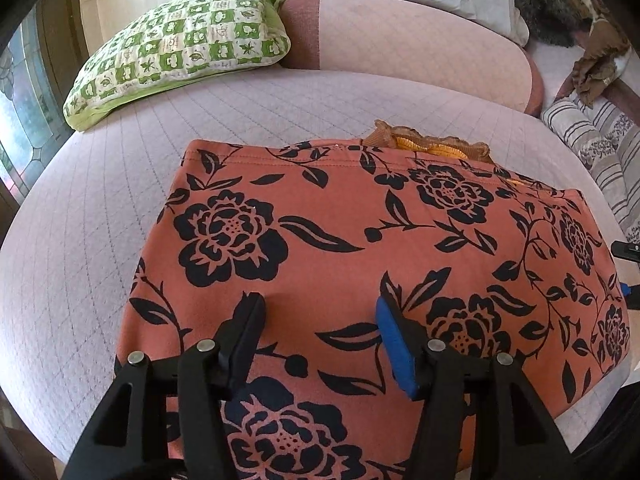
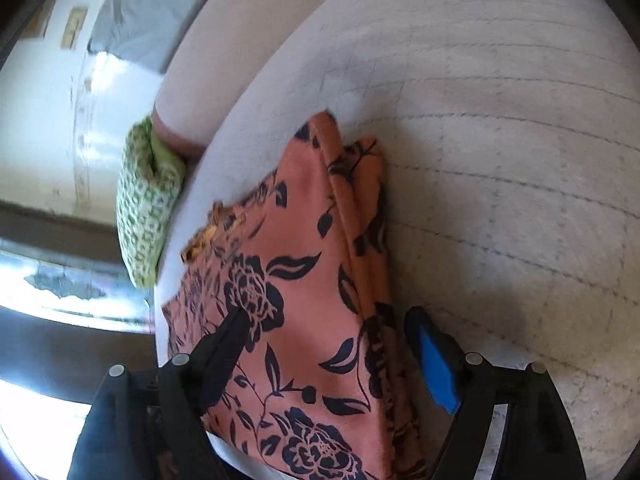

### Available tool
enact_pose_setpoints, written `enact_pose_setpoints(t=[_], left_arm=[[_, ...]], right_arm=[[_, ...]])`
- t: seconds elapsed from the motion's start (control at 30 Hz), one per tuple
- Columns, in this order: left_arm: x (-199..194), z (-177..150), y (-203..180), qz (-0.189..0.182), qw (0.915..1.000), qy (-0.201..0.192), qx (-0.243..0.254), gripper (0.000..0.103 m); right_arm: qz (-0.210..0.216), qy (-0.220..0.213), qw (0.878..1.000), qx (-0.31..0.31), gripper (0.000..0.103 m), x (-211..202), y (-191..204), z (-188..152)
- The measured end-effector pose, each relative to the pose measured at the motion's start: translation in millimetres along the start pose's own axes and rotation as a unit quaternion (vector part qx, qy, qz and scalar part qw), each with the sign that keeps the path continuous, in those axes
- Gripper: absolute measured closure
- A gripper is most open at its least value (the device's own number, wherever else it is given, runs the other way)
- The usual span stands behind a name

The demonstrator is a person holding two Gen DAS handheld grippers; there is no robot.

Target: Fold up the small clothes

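A soft orange cloth [image 1: 360, 248] with big black flowers lies folded flat on the quilted bed [image 1: 100, 216]. Both the left gripper [image 1: 320, 320] and the right gripper [image 2: 324, 328] gape wide, holding nothing.

bare mattress [image 1: 100, 200] left of garment [image 1: 340, 220]; pillow [image 1: 180, 44] blocks beyond.

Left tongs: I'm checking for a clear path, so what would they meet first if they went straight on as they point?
Most likely the orange floral garment lying flat under the open left tongs, well before the green pillow; depth is hard to judge.
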State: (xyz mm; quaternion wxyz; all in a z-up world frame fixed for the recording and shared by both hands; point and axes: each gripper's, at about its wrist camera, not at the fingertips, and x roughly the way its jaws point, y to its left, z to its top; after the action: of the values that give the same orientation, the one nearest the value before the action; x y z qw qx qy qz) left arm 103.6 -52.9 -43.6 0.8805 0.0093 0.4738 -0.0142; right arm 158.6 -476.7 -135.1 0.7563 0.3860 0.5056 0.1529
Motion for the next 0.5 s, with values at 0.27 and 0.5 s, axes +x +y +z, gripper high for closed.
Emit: enact_pose_setpoints(t=[0.27,0.5], left_arm=[[2,-3,0,0.0,1.0,-0.006,0.003,0.042],[-8,-4,9,-0.005,0.9999,0.002,-0.012,0.042]], right_arm=[[-0.068,-0.014,0.997,-0.041,0.087,10,12,-10],[-0.018,-0.089,0.996,0.021,0.018,-34,1,-14]])
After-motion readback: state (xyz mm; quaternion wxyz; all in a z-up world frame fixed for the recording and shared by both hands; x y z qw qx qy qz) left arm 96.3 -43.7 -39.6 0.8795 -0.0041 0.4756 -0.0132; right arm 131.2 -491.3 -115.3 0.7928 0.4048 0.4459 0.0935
